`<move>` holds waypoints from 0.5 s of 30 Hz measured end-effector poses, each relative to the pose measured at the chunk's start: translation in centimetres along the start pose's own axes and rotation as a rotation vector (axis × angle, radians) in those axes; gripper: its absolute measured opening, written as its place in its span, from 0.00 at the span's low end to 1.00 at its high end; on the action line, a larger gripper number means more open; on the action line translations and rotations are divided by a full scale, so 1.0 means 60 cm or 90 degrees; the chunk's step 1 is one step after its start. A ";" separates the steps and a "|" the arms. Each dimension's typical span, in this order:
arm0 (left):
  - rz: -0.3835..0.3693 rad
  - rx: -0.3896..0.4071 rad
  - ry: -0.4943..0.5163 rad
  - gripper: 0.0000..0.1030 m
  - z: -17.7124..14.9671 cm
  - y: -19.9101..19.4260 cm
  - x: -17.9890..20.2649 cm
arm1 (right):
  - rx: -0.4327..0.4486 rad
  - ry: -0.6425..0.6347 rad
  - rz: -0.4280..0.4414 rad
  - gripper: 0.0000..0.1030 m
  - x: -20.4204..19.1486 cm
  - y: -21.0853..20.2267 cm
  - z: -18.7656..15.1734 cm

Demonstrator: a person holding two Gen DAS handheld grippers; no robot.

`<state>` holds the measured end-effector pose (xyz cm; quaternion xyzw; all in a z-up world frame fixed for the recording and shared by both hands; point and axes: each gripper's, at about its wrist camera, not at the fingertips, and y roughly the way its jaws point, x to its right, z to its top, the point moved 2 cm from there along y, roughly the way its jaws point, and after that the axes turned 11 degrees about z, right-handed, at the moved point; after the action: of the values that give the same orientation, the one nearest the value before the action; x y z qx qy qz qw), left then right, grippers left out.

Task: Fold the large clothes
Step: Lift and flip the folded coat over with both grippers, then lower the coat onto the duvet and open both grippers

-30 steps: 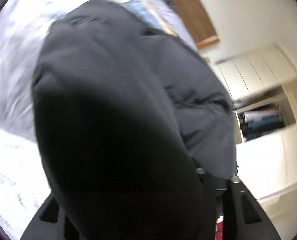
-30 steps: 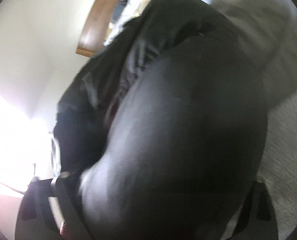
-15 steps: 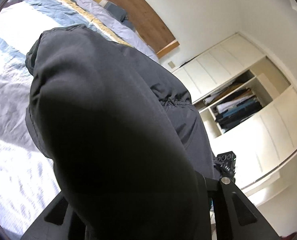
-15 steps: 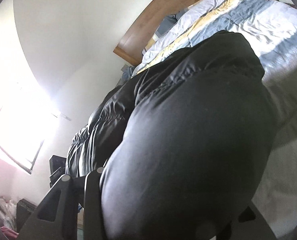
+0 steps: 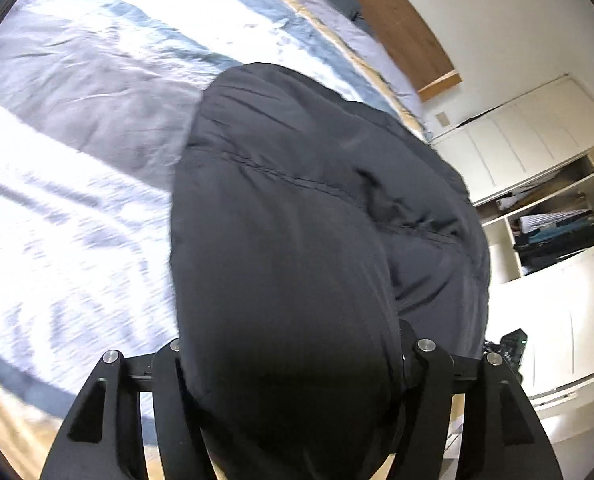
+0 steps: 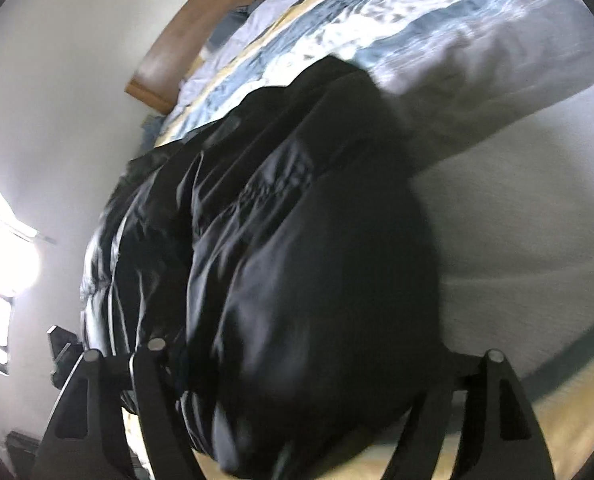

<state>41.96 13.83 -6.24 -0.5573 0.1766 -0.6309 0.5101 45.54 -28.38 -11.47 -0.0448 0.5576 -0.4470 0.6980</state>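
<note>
A large black padded jacket (image 5: pixel 305 248) fills the middle of the left wrist view and bulges over the camera. My left gripper (image 5: pixel 293 412) is shut on the jacket, its fingertips hidden in the cloth. In the right wrist view the same jacket (image 6: pixel 297 264) hangs in shiny folds. My right gripper (image 6: pixel 297 420) is shut on it too, fingertips hidden. The jacket hangs between both grippers above the bed (image 5: pixel 77 92).
The bed has a blue, white and yellow striped duvet (image 6: pixel 437 32) and a wooden headboard (image 5: pixel 409 28). A white wardrobe with open shelves (image 5: pixel 553 224) stands to the right. A bright window (image 6: pixel 1 264) is at the left. Wooden floor (image 6: pixel 557 412) shows below.
Both grippers have pulled back and turned with the jacket in them. More of the bed shows now, and the jacket covers less of each view.
</note>
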 end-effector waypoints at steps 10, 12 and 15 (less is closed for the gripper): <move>0.099 0.093 0.025 0.74 -0.018 -0.132 -0.067 | 0.052 -0.083 -0.117 0.74 -0.050 -0.096 -0.008; 0.125 0.123 0.044 0.74 -0.020 -0.148 -0.052 | 0.067 -0.107 -0.121 0.74 -0.061 -0.108 -0.006; 0.172 0.165 0.083 0.74 -0.030 -0.155 -0.013 | 0.077 -0.141 -0.115 0.74 -0.100 -0.104 -0.013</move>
<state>36.11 17.77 0.15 -0.4160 0.2002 -0.6089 0.6450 41.47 -27.70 -3.83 -0.1017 0.4431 -0.5329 0.7137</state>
